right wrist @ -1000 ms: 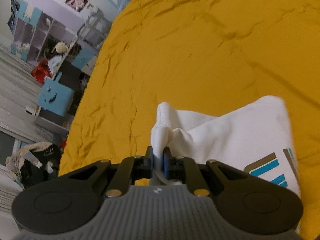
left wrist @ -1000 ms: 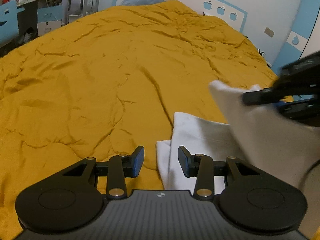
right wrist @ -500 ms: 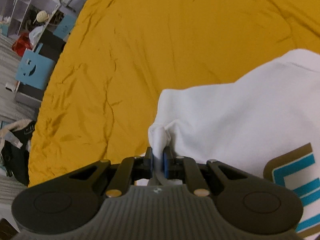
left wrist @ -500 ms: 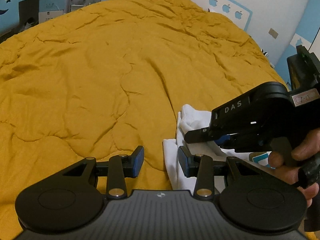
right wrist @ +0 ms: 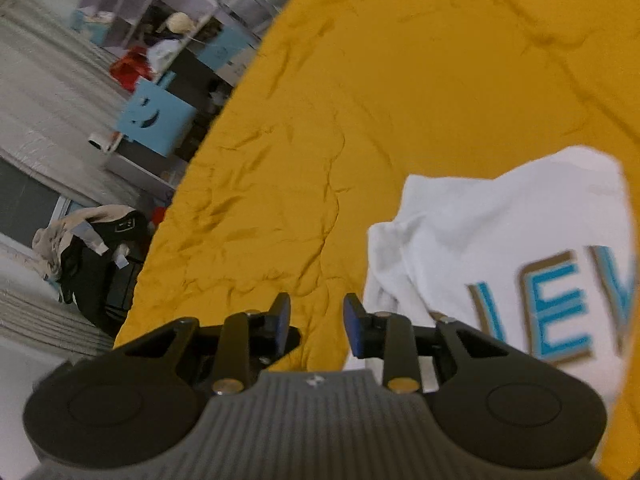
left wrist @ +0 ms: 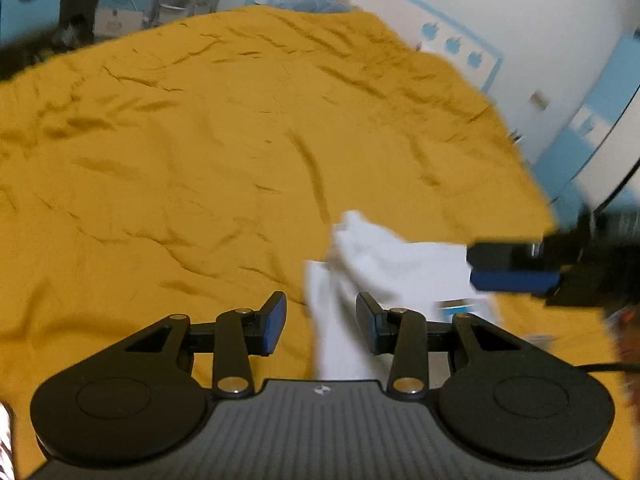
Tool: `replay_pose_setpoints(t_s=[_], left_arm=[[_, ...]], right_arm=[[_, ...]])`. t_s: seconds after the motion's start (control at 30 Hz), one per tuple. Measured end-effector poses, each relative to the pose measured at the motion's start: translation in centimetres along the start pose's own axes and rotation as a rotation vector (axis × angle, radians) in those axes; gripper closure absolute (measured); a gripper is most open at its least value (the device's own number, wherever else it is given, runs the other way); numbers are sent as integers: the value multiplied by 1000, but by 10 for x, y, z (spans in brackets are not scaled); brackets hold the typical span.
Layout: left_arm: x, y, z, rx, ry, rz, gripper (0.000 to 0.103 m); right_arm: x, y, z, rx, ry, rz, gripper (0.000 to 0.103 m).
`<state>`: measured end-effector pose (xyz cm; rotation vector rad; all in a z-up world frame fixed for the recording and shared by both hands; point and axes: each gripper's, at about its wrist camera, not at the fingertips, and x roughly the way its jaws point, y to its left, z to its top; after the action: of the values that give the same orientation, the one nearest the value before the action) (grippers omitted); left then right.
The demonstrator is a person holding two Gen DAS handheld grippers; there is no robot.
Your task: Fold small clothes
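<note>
A small white shirt (right wrist: pixel 500 240) with blue and gold letters lies partly folded on the mustard-yellow bedspread (right wrist: pixel 400 100). It also shows in the left wrist view (left wrist: pixel 384 264), lying just ahead of my left gripper (left wrist: pixel 321 326), which is open and empty with the cloth's edge between its fingers' line. My right gripper (right wrist: pixel 316 318) is open and empty, just left of the shirt's edge. The right gripper also shows in the left wrist view (left wrist: pixel 512 268), at the shirt's right side.
The bedspread (left wrist: pixel 200 140) spreads wide to the left and far side. A headboard and wall (left wrist: pixel 460 36) stand behind. Off the bed's left edge are blue boxes (right wrist: pixel 154 116), shelves and a dark pile of clothes (right wrist: pixel 92 248).
My right gripper has opened and let go of the shirt's fold, which now lies on the shirt. It has drawn back to the left. The left gripper stays open.
</note>
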<state>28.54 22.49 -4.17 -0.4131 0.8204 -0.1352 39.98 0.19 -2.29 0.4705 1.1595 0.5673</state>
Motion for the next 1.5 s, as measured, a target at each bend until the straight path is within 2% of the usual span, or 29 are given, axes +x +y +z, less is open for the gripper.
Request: replay_pose_setpoints(t_s=[0.13,0.27,0.43,0.53,0.6,0.63,0.7,0.77,0.83,0.9,0.93,1.0,1.13,1.17,1.2,1.23,1.33,1.5], left_arm=[[-27,-7,-10,-54,-18,-88,48],[-35,-10,-22,-127,2,-205,24],[-21,-4,-45,-197,59,-140,24],[-22,10,-60,-257,49,-82,24],[-25,20,-69,-296,50,-80,24],[-25,24,-73,-311,54,-87,26],[-24,26,-76,-317,66,-103,41],[-20,23,-79,-322,68,-101,51],[-16,21,-78,-317,62,-94,57],[-12,15,-79,-294,51,-84,75],[-11,13,-80,-281,51,-74,79],[-10,11,-81,-254,52,-62,93],[-22,9,-81,-252,16,-96,99],[-27,8,-80,-252,4,-101,100],[-31,7,-79,-251,-4,-98,100],[-34,5,-78,-243,-7,-82,100],[-32,5,-80,-200,16,-25,100],[-2,20,-105,-210,110,46,100]], right_arm=[[-52,-21,-31,-32,-65,-55,72],[-98,-63,-67,-27,-102,-133,72],[-121,-99,-111,-15,-112,-189,72],[-125,-107,-139,-70,-113,-235,72],[-126,-110,-155,-100,-107,-259,71],[-126,-111,-163,-117,-101,-266,70],[-120,-108,-176,-164,-95,-277,68],[-114,-106,-187,-220,-91,-299,65],[-107,-103,-195,-266,-86,-322,65],[-101,-103,-201,-298,-92,-348,65],[-97,-102,-201,-308,-88,-359,65],[-91,-101,-202,-332,-73,-362,65],[-82,-100,-204,-366,-94,-392,67],[-81,-101,-202,-362,-89,-400,86],[-83,-102,-201,-350,-84,-389,97],[-88,-102,-200,-336,-95,-380,103],[-101,-102,-198,-322,-113,-374,103],[-80,-118,-208,-279,-43,-380,103]])
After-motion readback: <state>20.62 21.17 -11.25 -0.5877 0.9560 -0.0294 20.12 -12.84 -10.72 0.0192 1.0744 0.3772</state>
